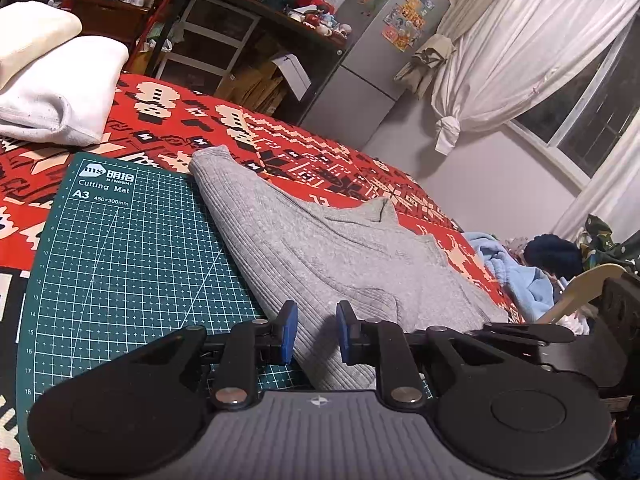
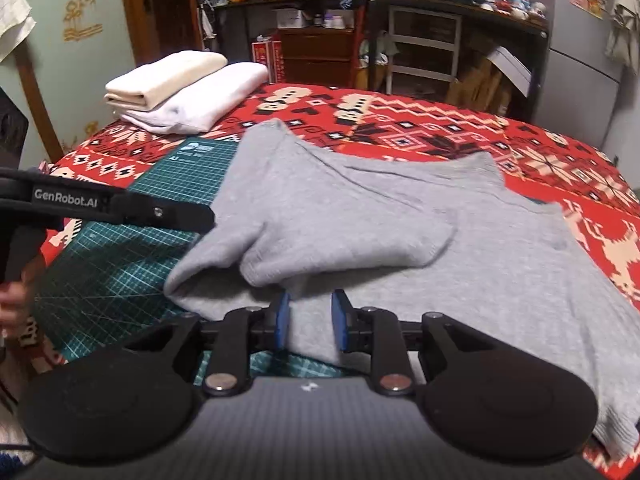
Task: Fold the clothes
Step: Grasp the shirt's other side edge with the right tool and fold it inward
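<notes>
Grey sweater (image 2: 360, 216) lying across the green cutting mat (image 1: 120, 264) and red patterned bedspread (image 2: 440, 128), one sleeve folded over its body. Left gripper (image 1: 316, 332) and right gripper (image 2: 308, 320) each hover over the sweater's near edge, jaws parted, gripping nothing. Two folded white garments (image 2: 180, 92) rest at the bedspread's far left corner.

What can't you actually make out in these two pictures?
- Grey sweater, right wrist view: near hem hidden behind the right claw; moving sleeve blurred.
- Cutting mat, left wrist view: near edge hidden by the left claw.
- Fridge stickers, left wrist view: too small to read.
</notes>
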Tool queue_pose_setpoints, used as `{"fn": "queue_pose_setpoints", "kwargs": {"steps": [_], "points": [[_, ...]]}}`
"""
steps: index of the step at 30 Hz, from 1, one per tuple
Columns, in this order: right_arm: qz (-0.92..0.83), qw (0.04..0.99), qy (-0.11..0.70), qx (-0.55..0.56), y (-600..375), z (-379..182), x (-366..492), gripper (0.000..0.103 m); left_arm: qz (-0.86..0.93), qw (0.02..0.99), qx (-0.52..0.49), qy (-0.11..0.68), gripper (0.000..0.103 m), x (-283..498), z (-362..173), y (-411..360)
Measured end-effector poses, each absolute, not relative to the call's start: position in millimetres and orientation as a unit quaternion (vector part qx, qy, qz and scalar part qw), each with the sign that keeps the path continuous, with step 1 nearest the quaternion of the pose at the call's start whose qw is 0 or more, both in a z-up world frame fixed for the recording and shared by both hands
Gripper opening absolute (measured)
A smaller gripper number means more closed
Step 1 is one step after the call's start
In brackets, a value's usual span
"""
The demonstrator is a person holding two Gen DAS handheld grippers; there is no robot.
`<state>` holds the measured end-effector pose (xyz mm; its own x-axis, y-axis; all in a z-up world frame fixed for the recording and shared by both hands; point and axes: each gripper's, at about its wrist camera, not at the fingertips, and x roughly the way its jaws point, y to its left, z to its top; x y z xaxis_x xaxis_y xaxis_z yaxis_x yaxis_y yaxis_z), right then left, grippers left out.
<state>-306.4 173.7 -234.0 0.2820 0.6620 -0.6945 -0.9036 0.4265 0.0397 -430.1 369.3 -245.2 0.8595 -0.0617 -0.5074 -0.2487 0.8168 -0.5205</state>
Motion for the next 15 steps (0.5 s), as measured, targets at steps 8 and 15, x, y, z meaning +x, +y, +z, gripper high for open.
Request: {"fn": "queue_pose_setpoints", "kwargs": {"steps": [8, 15], "points": [[0.506, 0.768, 0.319, -0.228, 180.3, -229.5, -314.6, 0.001, 0.035, 0.913, -0.294, 0.279, 0.019, -423.0, -249.9, 362.0], [0.5, 0.756, 0.326, -0.27, 146.1, -221.5, -325.3, 0.001, 0.033, 0.912, -0.287, 0.29, 0.019, -420.8, -252.4, 358.7]]}}
